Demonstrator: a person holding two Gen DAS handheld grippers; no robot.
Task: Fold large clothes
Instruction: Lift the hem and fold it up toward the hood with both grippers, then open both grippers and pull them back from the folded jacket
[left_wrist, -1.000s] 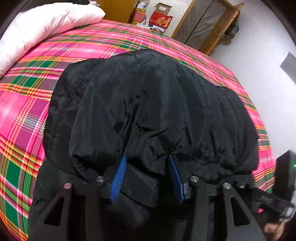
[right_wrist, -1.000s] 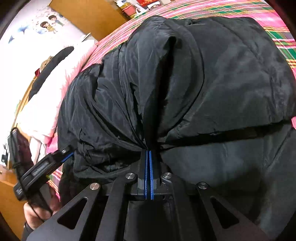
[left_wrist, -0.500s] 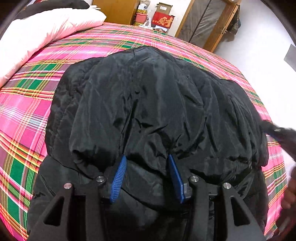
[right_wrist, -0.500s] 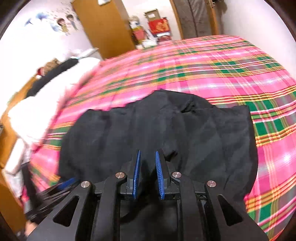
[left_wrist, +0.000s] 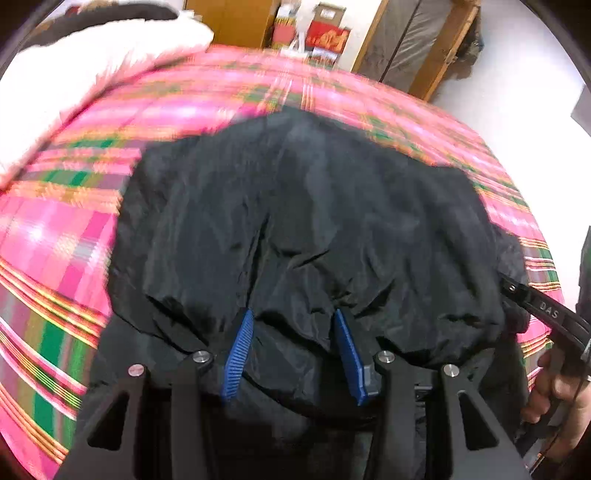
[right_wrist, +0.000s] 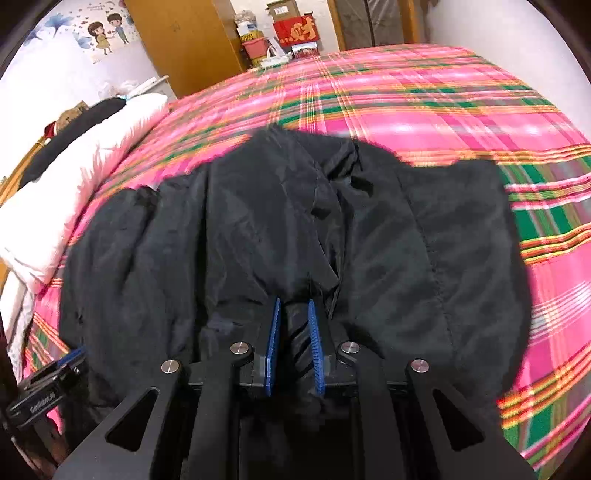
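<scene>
Cloth, ribbed pads, matt metal
Ahead of the tongs, the black slightly glossy crinkled nylon jacket (left_wrist: 303, 221) lies on a pink plaid woven bedcover (right_wrist: 424, 107).

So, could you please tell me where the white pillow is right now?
The white pillow lies along the left edge of the pink plaid bed in both views, left of the black jacket.

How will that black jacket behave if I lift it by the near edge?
The jacket will probably sag and drape, since it lies in soft puffy folds. Its shiny shell looks slippery, so layers may slide apart. It looks bulky yet likely light, bunching easily between the right gripper pads.
</scene>
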